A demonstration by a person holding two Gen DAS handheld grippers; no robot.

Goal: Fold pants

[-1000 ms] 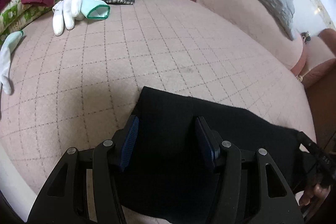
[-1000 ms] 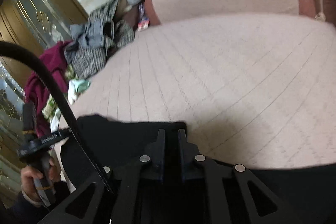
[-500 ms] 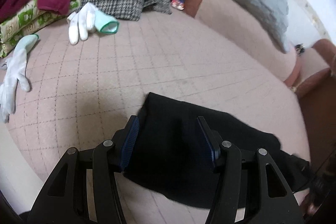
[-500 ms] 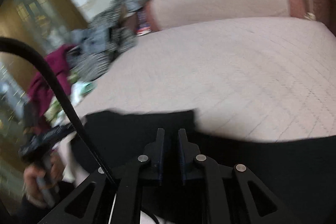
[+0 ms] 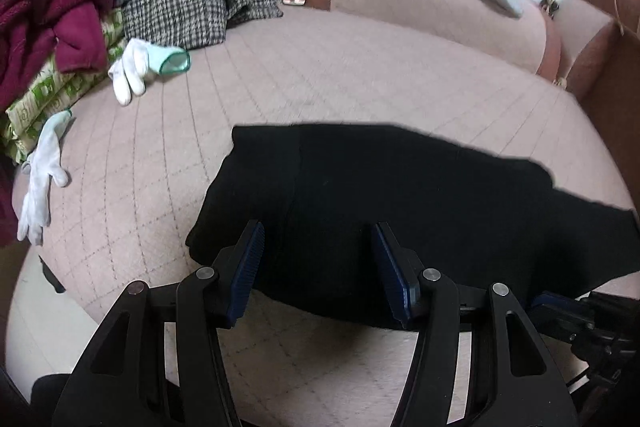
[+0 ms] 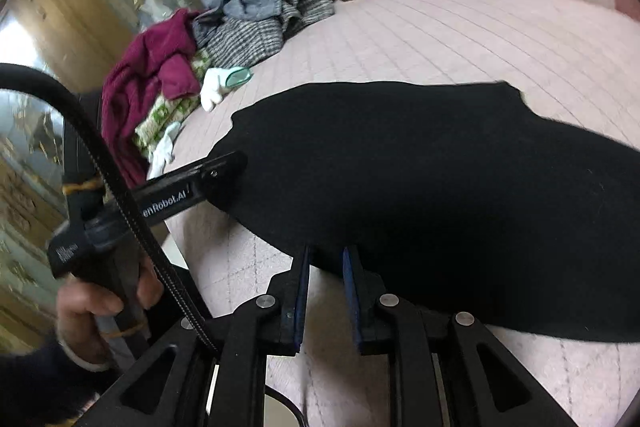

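Two grippers at work: left gripper [image 5: 316,259] spread wide over the black pants [image 5: 400,211], gripping nothing; right gripper [image 6: 325,281] narrowly parted at the hem, perhaps just released. Pants folded compact on the pink bed [image 5: 320,75]; possibly one fold left.

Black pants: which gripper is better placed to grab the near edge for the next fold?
Left, probably. The left gripper is wide open, straddling the near edge of the black pants. The right gripper is only slightly parted at the hem.
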